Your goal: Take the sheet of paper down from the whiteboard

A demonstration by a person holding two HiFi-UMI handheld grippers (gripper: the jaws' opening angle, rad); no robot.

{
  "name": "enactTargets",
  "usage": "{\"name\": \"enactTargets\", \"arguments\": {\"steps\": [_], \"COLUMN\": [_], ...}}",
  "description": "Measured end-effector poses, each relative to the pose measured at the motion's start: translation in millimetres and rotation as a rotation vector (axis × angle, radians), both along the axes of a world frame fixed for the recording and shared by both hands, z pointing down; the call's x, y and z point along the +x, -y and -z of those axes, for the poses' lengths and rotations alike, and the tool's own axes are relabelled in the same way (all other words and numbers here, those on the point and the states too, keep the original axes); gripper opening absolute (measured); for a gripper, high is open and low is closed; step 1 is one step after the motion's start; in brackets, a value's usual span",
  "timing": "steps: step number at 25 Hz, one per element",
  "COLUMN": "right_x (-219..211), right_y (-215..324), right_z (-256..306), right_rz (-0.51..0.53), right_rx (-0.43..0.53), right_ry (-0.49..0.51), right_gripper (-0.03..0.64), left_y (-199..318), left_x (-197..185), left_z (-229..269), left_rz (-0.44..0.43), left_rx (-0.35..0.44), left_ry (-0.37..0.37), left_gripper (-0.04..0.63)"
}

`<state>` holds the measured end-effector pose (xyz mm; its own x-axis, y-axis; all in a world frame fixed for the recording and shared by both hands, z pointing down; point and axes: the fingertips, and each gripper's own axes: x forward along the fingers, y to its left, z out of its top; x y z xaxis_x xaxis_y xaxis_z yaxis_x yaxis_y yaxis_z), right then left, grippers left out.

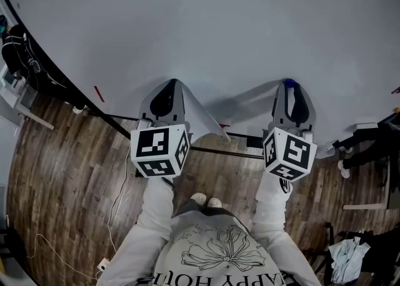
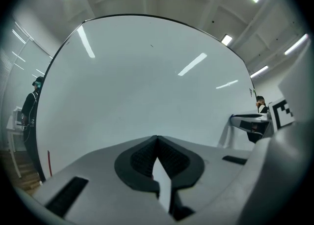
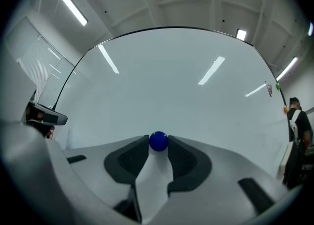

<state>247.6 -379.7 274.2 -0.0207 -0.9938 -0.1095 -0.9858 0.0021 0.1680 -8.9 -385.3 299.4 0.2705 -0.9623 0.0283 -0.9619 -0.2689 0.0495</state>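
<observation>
A person stands in front of a big whiteboard (image 1: 206, 29) and holds a hand-held gripper in each hand.

The left hand-held gripper (image 1: 173, 85) points at the board. Its two jaws are pressed together and they pinch the edge of the sheet of paper (image 1: 203, 118). In the left gripper view, a thin white bit of the paper (image 2: 163, 182) shows in the crack between the dark pads (image 2: 140, 157). From the head view, the sheet sticks out to the right of this gripper, low down in front of the board. One corner of it points down toward the floor. I cannot tell if the paper touches the board.

The right hand-held gripper (image 1: 289, 88) points at the board too, well apart from the left one. Its jaws are spread wide, but they are not empty. They squeeze a blue ball magnet (image 3: 158, 141) right at their tips, one jaw on each side of it. The ball is close to the board, but I cannot tell if it touches.

Each gripper has a white cube (image 1: 159, 148) with black square marks on it. A short red line (image 1: 99, 93) is on the board to the left. Below is a brown wooden floor (image 1: 62, 172) and the person's white sleeves (image 1: 156, 207).
</observation>
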Motion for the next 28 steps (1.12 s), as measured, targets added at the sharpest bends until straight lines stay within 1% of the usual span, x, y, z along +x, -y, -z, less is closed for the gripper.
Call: {"name": "enactTargets", "arguments": {"steps": [10, 17, 23, 28], "right_x": [-1, -1, 4, 7], "right_y": [1, -16, -28, -31], "right_z": [1, 6, 5, 0], "right_rz": [0.011, 0.018, 0.007, 0.001], "right_rx": [-0.005, 0.037, 0.044, 0.031], "right_ry": [0.000, 0.044, 0.083, 0.095], "right_gripper": [0.122, 0.133, 0.094, 0.074], "left_y": [-10, -13, -16, -20], "left_x": [11, 20, 25, 25], "left_z": [3, 8, 10, 11], "left_rz": [-0.020, -0.038, -0.027, -0.019], "left_rx": [0.000, 0.011, 0.017, 0.022], "left_ry": [0.006, -0.015, -0.028, -0.031], "left_gripper": [0.005, 0.005, 0.005, 0.005]}}
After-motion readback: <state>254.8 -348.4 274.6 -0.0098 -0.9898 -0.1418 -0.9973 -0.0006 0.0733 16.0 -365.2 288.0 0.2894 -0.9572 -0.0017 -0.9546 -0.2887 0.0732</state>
